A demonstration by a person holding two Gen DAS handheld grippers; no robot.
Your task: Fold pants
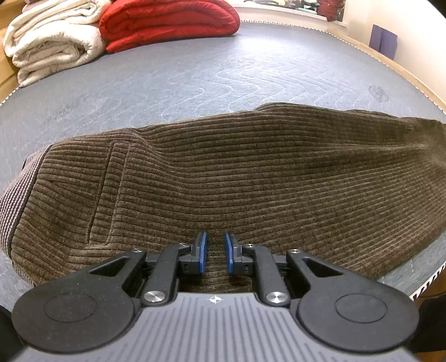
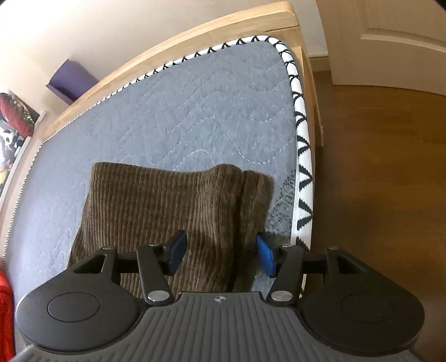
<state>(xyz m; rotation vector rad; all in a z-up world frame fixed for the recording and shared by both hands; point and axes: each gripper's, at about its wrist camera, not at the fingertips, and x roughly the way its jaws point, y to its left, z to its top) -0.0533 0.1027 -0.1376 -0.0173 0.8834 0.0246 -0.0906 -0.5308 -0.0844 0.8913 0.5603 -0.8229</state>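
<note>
Brown corduroy pants (image 1: 251, 172) lie across the grey quilted mattress (image 1: 195, 78), with the striped waistband lining (image 1: 16, 192) at the left. My left gripper (image 1: 214, 252) sits low at the pants' near edge. Its blue pads (image 1: 203, 250) stand a narrow gap apart, and corduroy fills that gap. In the right wrist view the folded leg end of the pants (image 2: 167, 211) lies near the mattress corner. My right gripper (image 2: 220, 253) hangs open just above it, with the left pad (image 2: 177, 254) over the cloth and the right pad (image 2: 266, 256) beside the cloth's right edge, gripping nothing.
A folded red quilt (image 1: 167, 22) and a cream blanket (image 1: 50, 41) are stacked at the far left of the bed. The wooden bed frame (image 2: 172, 53) and a patterned mattress border (image 2: 302, 156) edge the corner. Wood floor (image 2: 384, 181) and a white door (image 2: 390, 36) lie to the right.
</note>
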